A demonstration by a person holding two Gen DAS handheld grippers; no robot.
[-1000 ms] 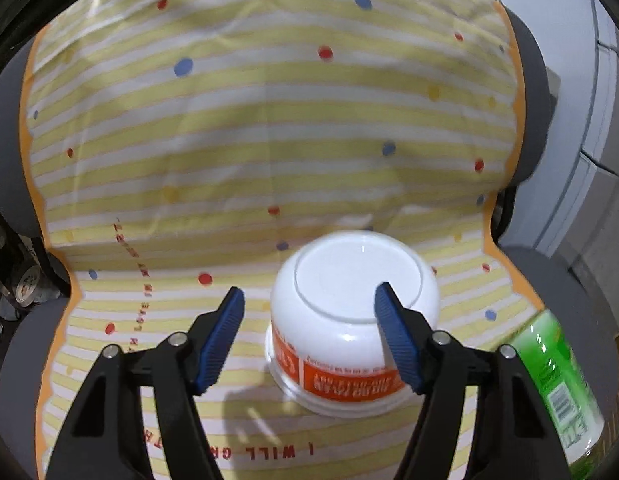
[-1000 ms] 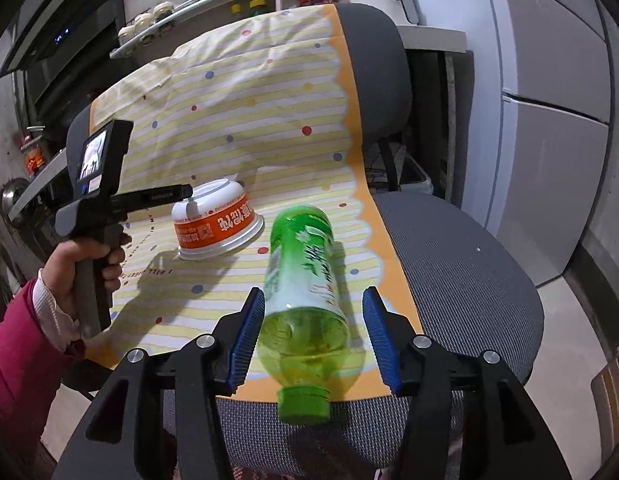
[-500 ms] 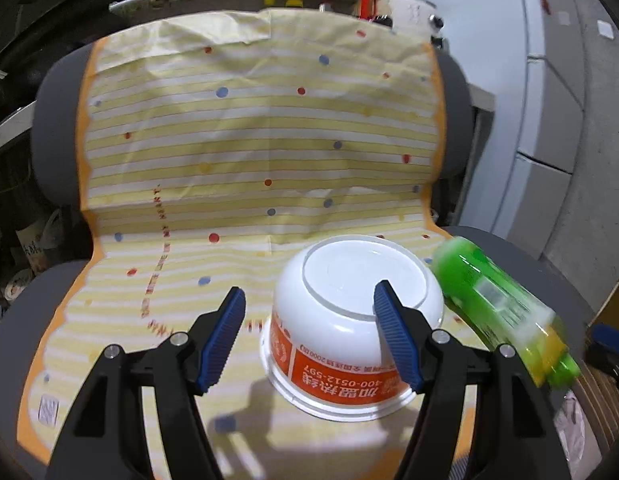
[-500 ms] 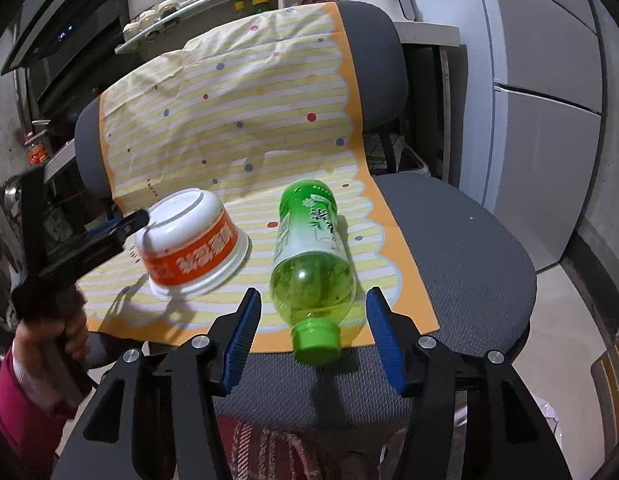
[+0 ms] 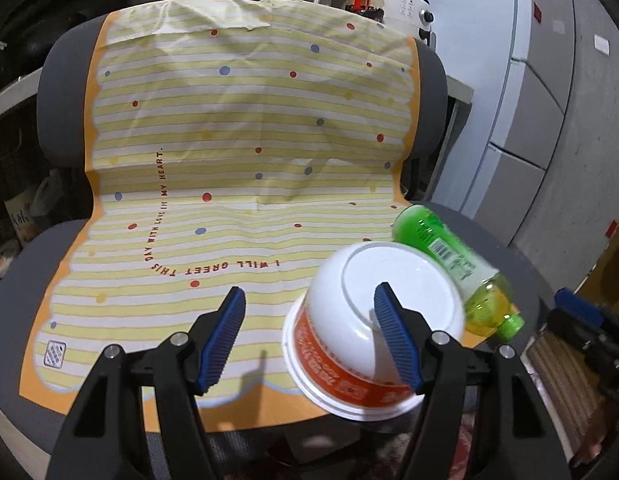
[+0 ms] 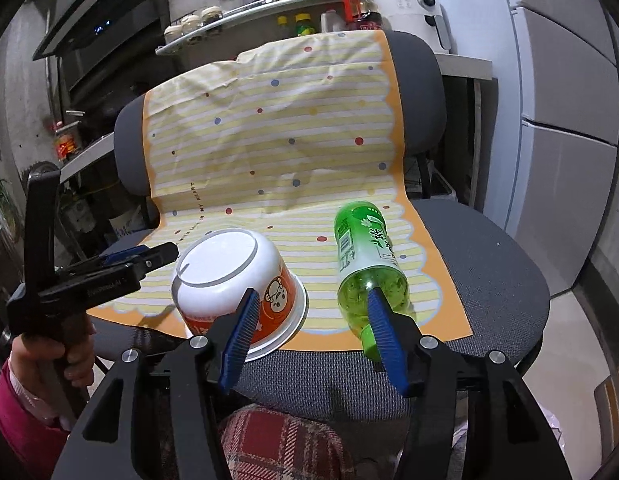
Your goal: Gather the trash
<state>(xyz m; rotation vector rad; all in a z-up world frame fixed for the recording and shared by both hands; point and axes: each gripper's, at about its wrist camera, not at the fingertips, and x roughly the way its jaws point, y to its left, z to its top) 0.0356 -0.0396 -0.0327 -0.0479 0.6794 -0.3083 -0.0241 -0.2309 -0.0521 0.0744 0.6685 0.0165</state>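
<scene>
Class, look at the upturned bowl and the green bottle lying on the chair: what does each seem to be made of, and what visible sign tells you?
Bowl: probably thin plastic or coated paper; smooth glossy white base, printed orange band, thin rim.
Bottle: clear green-tinted plastic; light passes through its lower half, and it has a printed wrap label and a moulded green screw cap.

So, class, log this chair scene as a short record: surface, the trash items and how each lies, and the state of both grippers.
surface: chair seat under a striped cloth
bowl: upside down, tilted, at the cloth's front edge
bottle: green, on its side, cap toward the camera, beside the bowl
left gripper: open, holding nothing, bowl partly between its fingers
right gripper: open, holding nothing
</scene>
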